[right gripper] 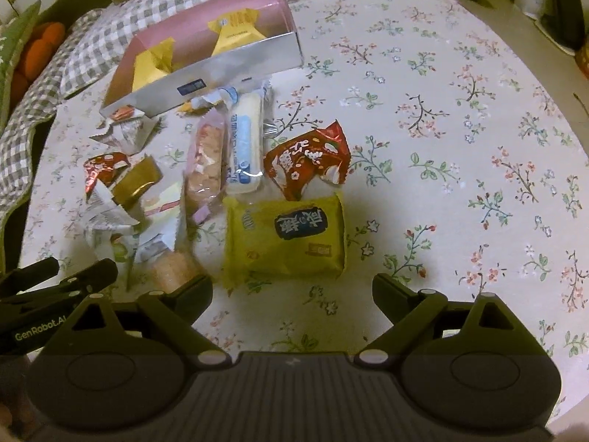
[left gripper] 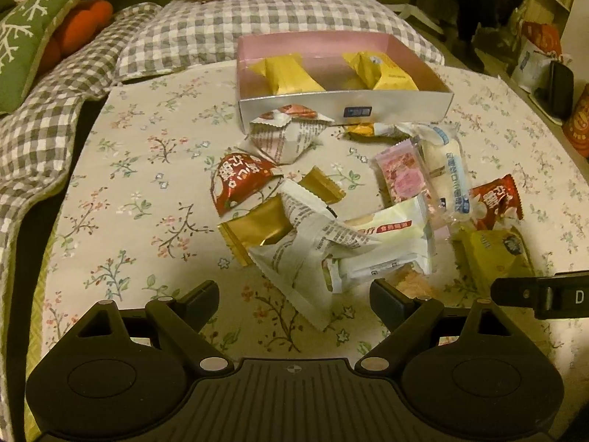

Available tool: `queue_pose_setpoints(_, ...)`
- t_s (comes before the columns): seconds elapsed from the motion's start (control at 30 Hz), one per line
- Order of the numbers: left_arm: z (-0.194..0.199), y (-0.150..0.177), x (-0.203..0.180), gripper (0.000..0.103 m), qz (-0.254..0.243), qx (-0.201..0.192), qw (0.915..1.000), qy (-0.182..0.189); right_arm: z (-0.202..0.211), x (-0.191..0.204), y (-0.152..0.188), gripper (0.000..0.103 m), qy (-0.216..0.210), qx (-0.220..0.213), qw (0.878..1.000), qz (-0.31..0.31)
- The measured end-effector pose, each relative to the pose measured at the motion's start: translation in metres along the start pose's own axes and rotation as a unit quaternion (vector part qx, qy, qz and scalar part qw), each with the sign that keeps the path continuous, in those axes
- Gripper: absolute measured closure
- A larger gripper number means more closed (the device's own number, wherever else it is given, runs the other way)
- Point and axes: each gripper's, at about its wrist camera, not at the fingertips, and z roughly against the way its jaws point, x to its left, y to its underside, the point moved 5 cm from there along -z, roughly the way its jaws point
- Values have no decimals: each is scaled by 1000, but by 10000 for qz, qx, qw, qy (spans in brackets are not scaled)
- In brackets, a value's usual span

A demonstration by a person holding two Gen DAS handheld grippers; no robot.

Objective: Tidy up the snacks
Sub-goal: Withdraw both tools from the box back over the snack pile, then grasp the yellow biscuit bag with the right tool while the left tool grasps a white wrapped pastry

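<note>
Left gripper (left gripper: 294,296): jaws wide apart, nothing between the pads; it hangs over the near end of the snack pile, above a white pack (left gripper: 294,258).
Right gripper (right gripper: 292,291): jaws wide apart, holding nothing; just short of the yellow pack (right gripper: 285,237), not touching it.
Box (left gripper: 344,108): silver walls, pink inside, at the far edge of the floral cloth (left gripper: 129,169); two yellow-wrapped snacks (left gripper: 291,75) lie in it.
Snack pile: loose on the cloth in front of the box, near its middle, many packs overlapping.
Against the box: a white pack with a red top (left gripper: 287,130) touches the front wall.
Red packs: one (left gripper: 239,180) on the left of the pile, one (right gripper: 309,164) on the right, just beyond the yellow pack.
Gold packs: one (left gripper: 254,230) partly under the white pack, a smaller one (left gripper: 322,186) behind it.
Pink pack (left gripper: 401,178) and clear pack with a pale bar (left gripper: 447,175): side by side, running from the box toward the grippers.
Cloth's far edge: checked quilt (left gripper: 184,33) with orange cushions (left gripper: 84,25).
</note>
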Motion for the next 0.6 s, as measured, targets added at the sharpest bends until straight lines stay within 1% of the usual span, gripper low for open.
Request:
queue_pose_setpoints(0.33, -14, -4, -4, 12, -193, 28, 9998, -57, -16, -5, -3, 10, 142, 106, 9998, -56)
queue_pose_setpoints(0.6, -23, -6, -12, 12, -394, 50, 9992, -35, -23, -3, -5, 10, 168, 147, 9997, -46)
